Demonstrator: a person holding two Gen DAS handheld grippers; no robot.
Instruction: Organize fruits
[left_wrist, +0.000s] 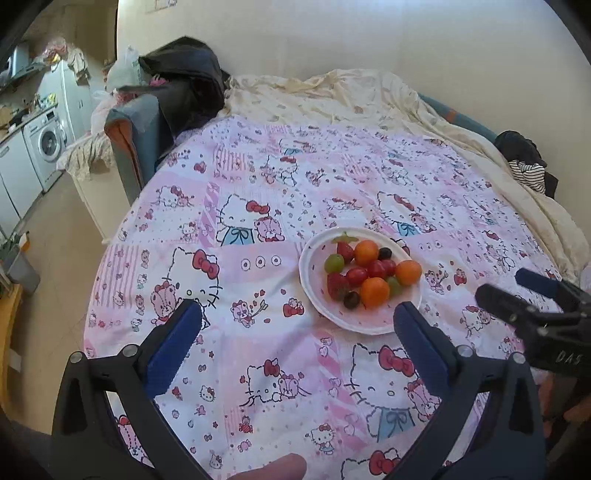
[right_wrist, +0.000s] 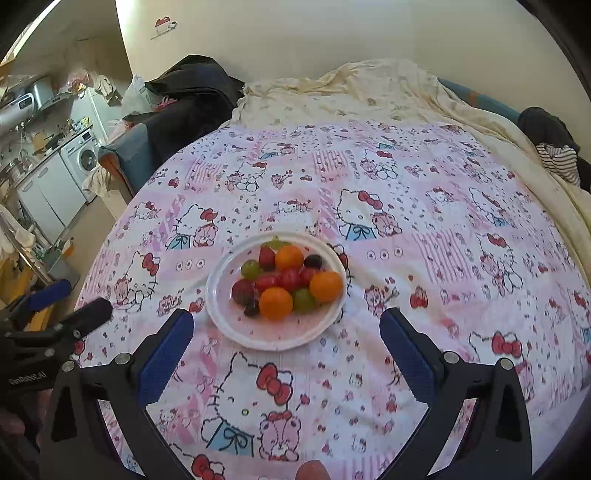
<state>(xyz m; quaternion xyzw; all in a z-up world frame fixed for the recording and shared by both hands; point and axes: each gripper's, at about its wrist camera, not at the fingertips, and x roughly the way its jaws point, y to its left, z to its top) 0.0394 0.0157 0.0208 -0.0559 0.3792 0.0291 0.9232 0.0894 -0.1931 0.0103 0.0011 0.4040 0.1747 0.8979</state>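
Observation:
A white plate (left_wrist: 306, 266) lies on the pink cartoon-print bedspread (left_wrist: 258, 206). It holds three oranges (left_wrist: 373, 291), strawberries (left_wrist: 337, 285), red cherry tomatoes (left_wrist: 356, 276), green grapes (left_wrist: 334, 263) and dark grapes (left_wrist: 351, 300), all heaped together. My left gripper (left_wrist: 298, 308) is open and empty, hovering short of the plate's near-left rim. My right gripper (right_wrist: 286, 316) is also open and empty, with the plate (right_wrist: 214, 295) and its oranges (right_wrist: 275, 303) just beyond its fingertips. Each gripper shows at the edge of the other's view: the right gripper (left_wrist: 502, 282) and the left gripper (right_wrist: 83, 295).
A crumpled cream blanket (left_wrist: 351, 96) covers the far side of the bed. Dark clothes (left_wrist: 184, 85) are piled at the back left, and a striped garment (left_wrist: 528, 173) lies at the right. Left of the bed are bare floor (left_wrist: 55, 258) and a washing machine (left_wrist: 46, 142).

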